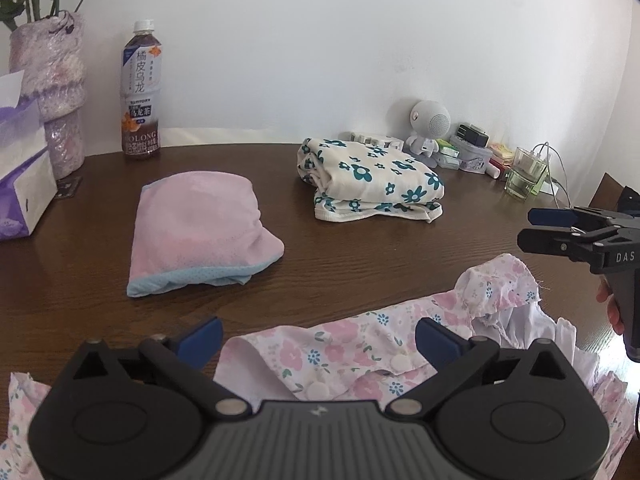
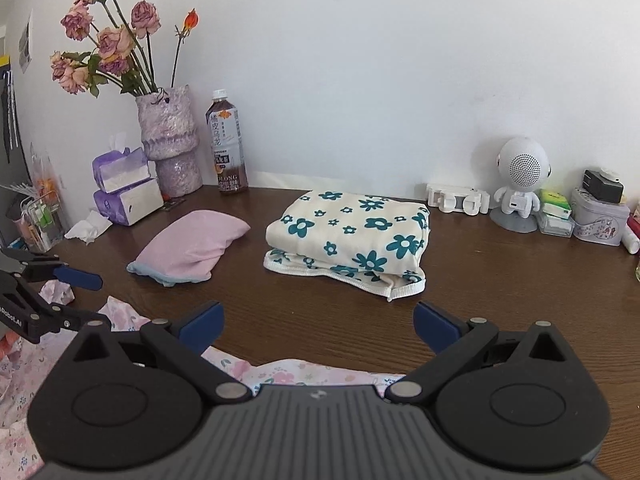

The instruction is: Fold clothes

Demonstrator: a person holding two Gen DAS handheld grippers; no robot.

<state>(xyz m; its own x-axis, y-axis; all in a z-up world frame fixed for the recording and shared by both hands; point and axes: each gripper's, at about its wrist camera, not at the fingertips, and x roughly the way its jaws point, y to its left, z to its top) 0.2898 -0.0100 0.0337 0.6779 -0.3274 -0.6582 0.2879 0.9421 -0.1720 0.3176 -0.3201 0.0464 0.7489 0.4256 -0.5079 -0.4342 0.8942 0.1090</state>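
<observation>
Nearest to the left wrist camera is the left gripper [image 1: 318, 336], whose blue fingers [image 1: 438, 336] are spread wide with nothing pressed between them. Under and in front of it lies the pink floral garment [image 1: 360, 356], crumpled at the near edge of the dark wooden table [image 1: 400, 248]; its white buttons face up. The right gripper [image 2: 318, 322] is also wide apart and holds nothing, and only the edge of the same garment shows below it. In the left view this gripper is seen from the side at the right edge, above the ruffled part of the garment, with a part of the person's hand [image 1: 610, 304] on its handle.

Farther on the table, a folded pink cloth [image 1: 200, 232] with a light blue border lies at the left, and a folded cream cloth with teal flowers [image 1: 372, 180] lies well apart from it, to the right. Along the wall stand a tea bottle [image 1: 142, 92], a purple vase [image 2: 170, 140] with dried roses, tissue packs [image 2: 124, 188], and a small white robot figure [image 2: 520, 184].
</observation>
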